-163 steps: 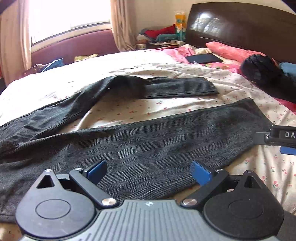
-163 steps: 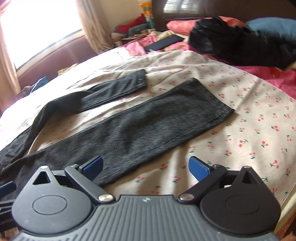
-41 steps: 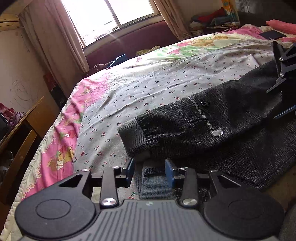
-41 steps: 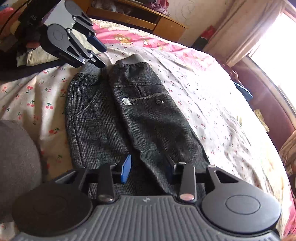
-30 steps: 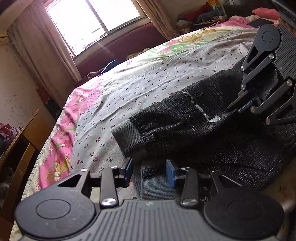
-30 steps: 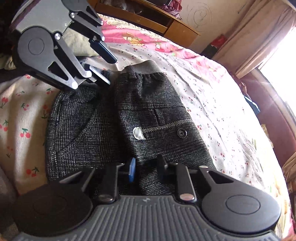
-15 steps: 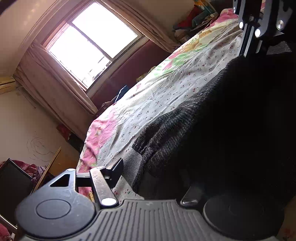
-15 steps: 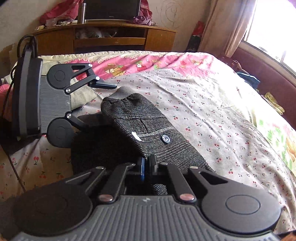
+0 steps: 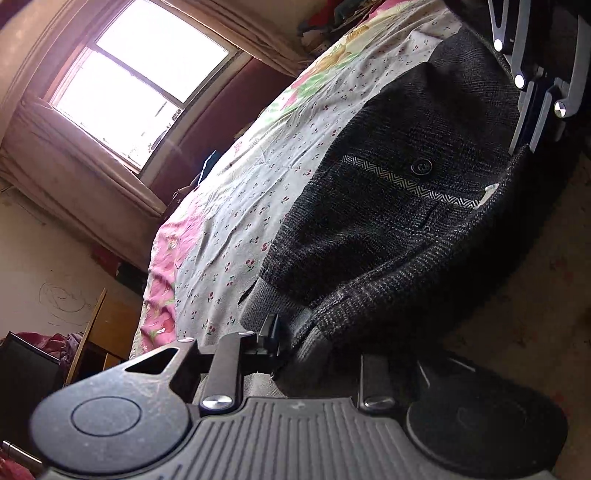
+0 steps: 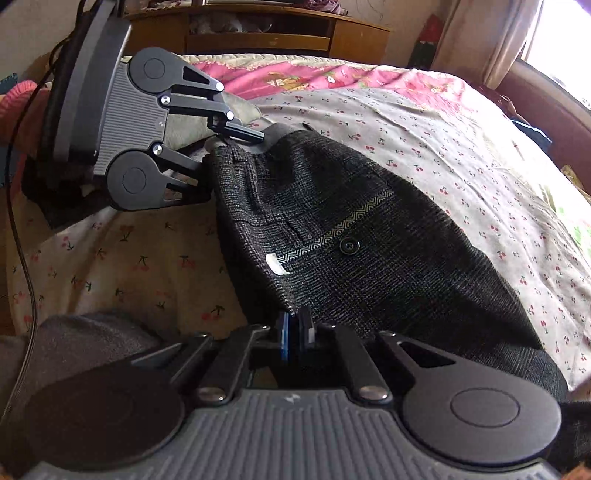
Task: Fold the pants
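Observation:
The dark grey pants (image 10: 351, 240), with a herringbone pocket trim and a button, are raised off the cherry-print bed sheet (image 10: 461, 140) in a hump between both grippers. My right gripper (image 10: 295, 332) is shut on the fabric edge below the pocket. My left gripper (image 10: 232, 164) has the ribbed waistband between its jaws, which are closing on it. In the left wrist view the pants (image 9: 388, 221) drape over my left gripper (image 9: 303, 339) and hide its right finger. My right gripper (image 9: 522, 147) pinches the cloth at the top right there.
A wooden cabinet (image 10: 258, 33) stands beyond the bed's end. A window (image 9: 140, 81) with curtains lights the far side. A person's grey-clad leg (image 10: 74, 343) and a black cable (image 10: 22, 258) are at the near left.
The right gripper closed on the fabric, and both grippers rolled and lifted the pants off the sheet. The left jaws narrowed on the waistband. The pocket side now faces up between them.

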Tool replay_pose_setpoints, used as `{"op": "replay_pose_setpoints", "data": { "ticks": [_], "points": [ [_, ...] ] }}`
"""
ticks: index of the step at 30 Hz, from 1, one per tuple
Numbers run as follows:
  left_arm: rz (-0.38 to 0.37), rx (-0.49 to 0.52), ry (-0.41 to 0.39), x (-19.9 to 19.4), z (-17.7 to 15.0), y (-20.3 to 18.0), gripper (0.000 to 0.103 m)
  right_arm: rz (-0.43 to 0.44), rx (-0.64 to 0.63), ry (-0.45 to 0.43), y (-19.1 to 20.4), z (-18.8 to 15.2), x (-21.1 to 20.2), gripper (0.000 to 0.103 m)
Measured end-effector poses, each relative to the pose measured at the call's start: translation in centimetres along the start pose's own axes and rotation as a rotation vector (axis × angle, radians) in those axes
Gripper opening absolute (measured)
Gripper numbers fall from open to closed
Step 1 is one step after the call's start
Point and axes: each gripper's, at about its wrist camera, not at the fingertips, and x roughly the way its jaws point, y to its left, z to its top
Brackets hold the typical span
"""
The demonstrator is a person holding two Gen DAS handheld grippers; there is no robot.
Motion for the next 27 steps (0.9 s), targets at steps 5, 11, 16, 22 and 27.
{"op": "replay_pose_setpoints", "data": {
  "ticks": [5,11,16,22,27],
  "points": [
    [0.034,0.005,0.017,-0.1,-0.4,0.5,0.056,-0.02,-0.03,0.013,0.1,-0.1,0.0,0.017],
    [0.143,-0.032,0.058,0.4,-0.8,1.2,0.056,-0.072,0.026,0.014,-0.7,-1.8,-0.8,0.018],
    [0.195,-0.112,0.207,1.7,-2.8,2.8,0.055,-0.087,0.098,0.036,-1.6,-2.7,-0.6,0.019],
    [0.233,-0.2,0.172,-0.6,-1.6,4.8,0.055,-0.123,0.317,-0.009,-5.7,-3.8,-5.3,0.026],
    [0.13,-0.284,0.043,-2.3,2.8,4.2,0.055,-0.245,0.597,-0.051,-11.9,-6.9,-10.0,0.029]
  ]
}}
